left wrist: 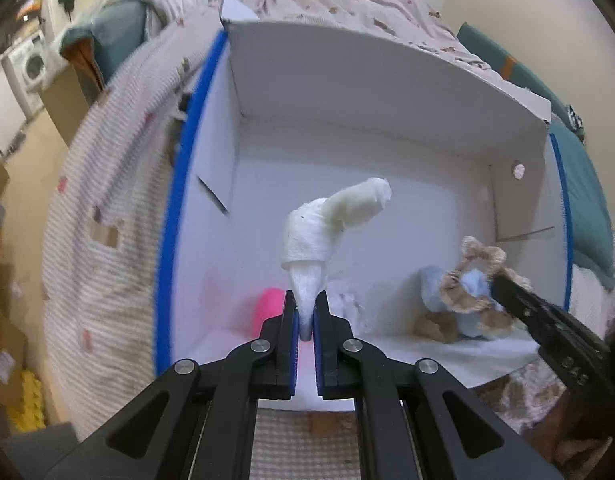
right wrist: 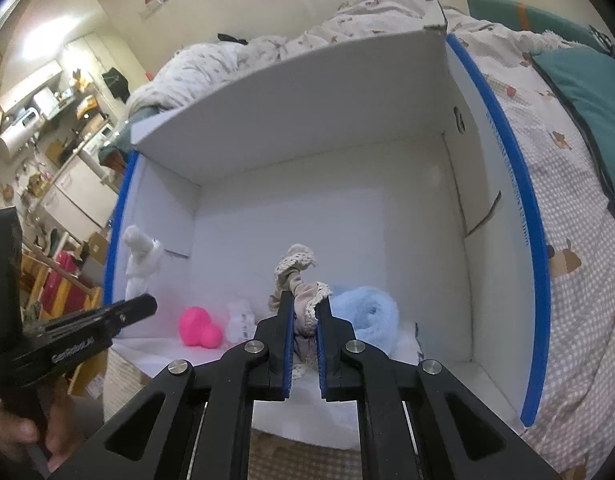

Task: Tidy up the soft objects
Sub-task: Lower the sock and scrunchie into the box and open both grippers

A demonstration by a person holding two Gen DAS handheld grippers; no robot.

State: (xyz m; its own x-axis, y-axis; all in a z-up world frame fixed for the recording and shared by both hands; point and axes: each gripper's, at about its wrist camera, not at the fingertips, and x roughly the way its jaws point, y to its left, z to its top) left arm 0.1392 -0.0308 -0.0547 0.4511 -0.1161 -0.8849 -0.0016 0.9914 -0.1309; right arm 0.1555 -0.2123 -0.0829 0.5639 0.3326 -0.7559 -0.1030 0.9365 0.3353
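A white cardboard box (left wrist: 387, 92) with blue-edged sides lies open on the bed, also in the right wrist view (right wrist: 307, 92). My left gripper (left wrist: 306, 300) is shut on a white sock bundle (left wrist: 331, 224) and holds it up over the box's near left part; it shows in the right wrist view (right wrist: 141, 256) too. My right gripper (right wrist: 306, 300) is shut on a beige lace-trimmed cloth (right wrist: 297, 276), seen in the left wrist view (left wrist: 473, 276), just above a fluffy light-blue item (right wrist: 367, 316). A pink soft toy (right wrist: 197, 326) and a small white fluffy item (right wrist: 240, 320) lie on the box floor.
The box rests on a checked and printed bedspread (right wrist: 575, 280). A teal pillow (right wrist: 587, 104) lies to the right. A striped blanket (left wrist: 107, 208) is bunched left of the box. Room clutter and a washing machine (left wrist: 31, 66) are at far left.
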